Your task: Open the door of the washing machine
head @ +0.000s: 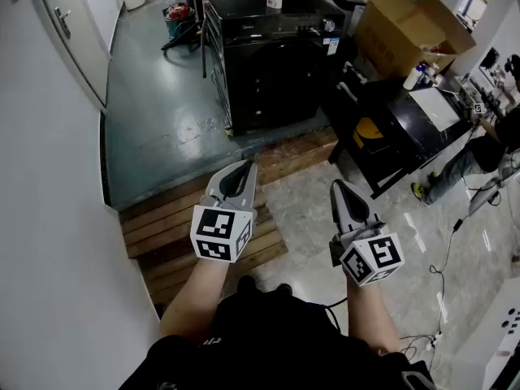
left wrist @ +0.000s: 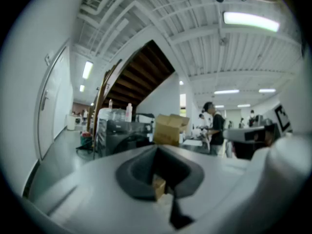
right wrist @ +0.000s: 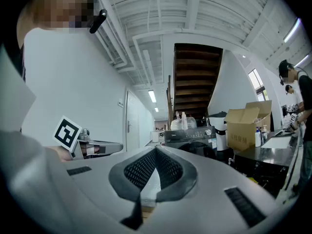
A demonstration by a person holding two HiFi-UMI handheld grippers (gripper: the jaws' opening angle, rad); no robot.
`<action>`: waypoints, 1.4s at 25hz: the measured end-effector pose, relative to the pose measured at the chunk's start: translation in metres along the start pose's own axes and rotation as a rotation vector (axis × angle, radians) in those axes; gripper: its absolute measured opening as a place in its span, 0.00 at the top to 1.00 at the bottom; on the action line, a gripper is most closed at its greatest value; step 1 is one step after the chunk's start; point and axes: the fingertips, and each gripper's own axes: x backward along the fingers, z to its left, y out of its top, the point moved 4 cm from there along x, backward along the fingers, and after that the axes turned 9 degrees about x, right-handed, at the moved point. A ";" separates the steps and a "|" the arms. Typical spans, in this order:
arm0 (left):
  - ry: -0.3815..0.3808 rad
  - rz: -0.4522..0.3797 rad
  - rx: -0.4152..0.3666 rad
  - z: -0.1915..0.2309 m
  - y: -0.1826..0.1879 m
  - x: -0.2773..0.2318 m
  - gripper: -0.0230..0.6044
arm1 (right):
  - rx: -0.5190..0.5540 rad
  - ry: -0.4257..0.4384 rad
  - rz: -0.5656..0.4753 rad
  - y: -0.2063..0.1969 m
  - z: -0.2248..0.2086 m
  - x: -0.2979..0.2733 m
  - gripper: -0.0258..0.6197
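Standing over a wooden pallet [head: 175, 222], I hold the left claw [head: 242, 171] and the right claw [head: 341, 192] level, each with its jaws pressed together on nothing. The black washing machine [head: 272, 55] stands on the grey floor [head: 154, 112] beyond the pallet's far edge, its door [head: 272, 88] shut, well apart from both claws.
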 end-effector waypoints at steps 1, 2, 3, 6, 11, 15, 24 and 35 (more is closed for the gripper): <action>0.000 0.001 0.000 0.001 0.000 0.000 0.95 | 0.003 0.001 0.000 0.000 0.001 0.000 0.97; 0.000 0.001 0.000 0.001 0.000 0.000 0.95 | 0.005 0.003 0.001 0.000 0.001 0.000 0.97; -0.001 0.002 0.000 0.002 0.000 0.000 0.95 | 0.007 0.004 0.002 0.000 0.002 -0.001 0.97; -0.002 0.002 0.005 0.005 0.001 0.000 0.95 | 0.012 0.009 0.010 0.000 0.004 -0.004 0.97; -0.016 0.005 0.008 0.011 0.001 0.001 0.95 | 0.019 0.009 0.016 0.000 0.011 -0.008 0.97; -0.033 0.007 0.012 0.019 0.001 0.004 0.95 | 0.001 0.007 0.024 0.001 0.019 -0.015 0.97; -0.070 0.013 0.036 0.043 -0.007 0.017 0.95 | -0.034 0.015 0.021 0.001 0.057 -0.033 0.97; -0.071 0.069 0.046 0.053 -0.022 -0.007 0.95 | -0.137 0.039 0.041 -0.022 0.046 -0.053 0.97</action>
